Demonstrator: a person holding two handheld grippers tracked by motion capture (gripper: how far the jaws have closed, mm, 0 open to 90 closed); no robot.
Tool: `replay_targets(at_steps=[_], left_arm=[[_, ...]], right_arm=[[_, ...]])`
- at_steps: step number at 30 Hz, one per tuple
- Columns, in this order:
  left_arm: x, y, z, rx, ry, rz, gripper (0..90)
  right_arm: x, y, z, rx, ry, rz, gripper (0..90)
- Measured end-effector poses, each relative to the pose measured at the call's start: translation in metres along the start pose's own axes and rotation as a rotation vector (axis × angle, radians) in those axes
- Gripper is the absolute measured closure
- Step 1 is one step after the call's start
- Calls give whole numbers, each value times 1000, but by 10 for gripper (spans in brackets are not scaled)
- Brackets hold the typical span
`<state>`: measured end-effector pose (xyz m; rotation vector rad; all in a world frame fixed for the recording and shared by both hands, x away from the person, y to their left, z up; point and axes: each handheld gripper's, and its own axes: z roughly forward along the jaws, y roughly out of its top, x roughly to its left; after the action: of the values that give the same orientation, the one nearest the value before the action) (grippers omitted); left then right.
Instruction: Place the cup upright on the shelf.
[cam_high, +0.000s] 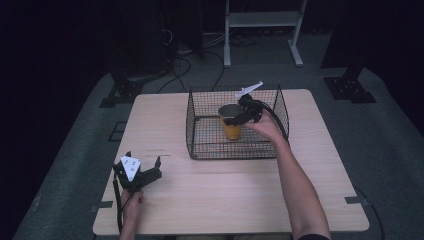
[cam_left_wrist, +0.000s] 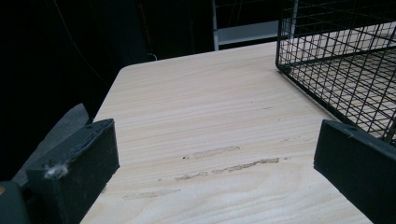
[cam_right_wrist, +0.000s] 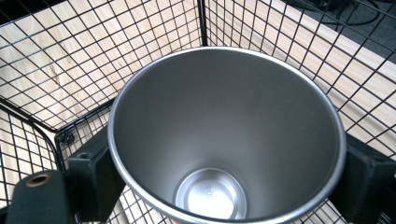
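light wood-grain table top with rounded corners (cam_high: 210, 200), centred on grey floor carpet (cam_high: 380, 150). white metal frame stand (cam_high: 262, 20) at 12 o'clock beyond the table. black cables (cam_high: 190, 67) on the floor at 11 o'clock. black stand base plates (cam_high: 350, 87) at 2 o'clock.

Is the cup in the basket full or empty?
Empty: the right gripper view looks into the cup and shows its bare metal bottom.
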<state>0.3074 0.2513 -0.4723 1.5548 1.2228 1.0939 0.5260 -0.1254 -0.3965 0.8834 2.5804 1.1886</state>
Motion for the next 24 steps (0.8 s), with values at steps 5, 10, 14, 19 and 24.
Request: replay_targets(at_steps=[5, 10, 14, 19, 24], left_arm=[[0, 0, 0, 0, 0, 0, 0], [0, 0, 0, -1, -1, 1, 0], [0, 0, 0, -1, 0, 1, 0], [0, 0, 0, -1, 0, 2, 0], [0, 0, 0, -1, 0, 3, 0]], right_arm=[[0, 0, 0, 2, -1, -4, 120], [2, 0, 0, 7, -6, -17, 118], [2, -1, -1, 8, -6, -16, 117], [3, -2, -2, 11, -7, -21, 117], [4, -4, -2, 29, -17, -35, 102]])
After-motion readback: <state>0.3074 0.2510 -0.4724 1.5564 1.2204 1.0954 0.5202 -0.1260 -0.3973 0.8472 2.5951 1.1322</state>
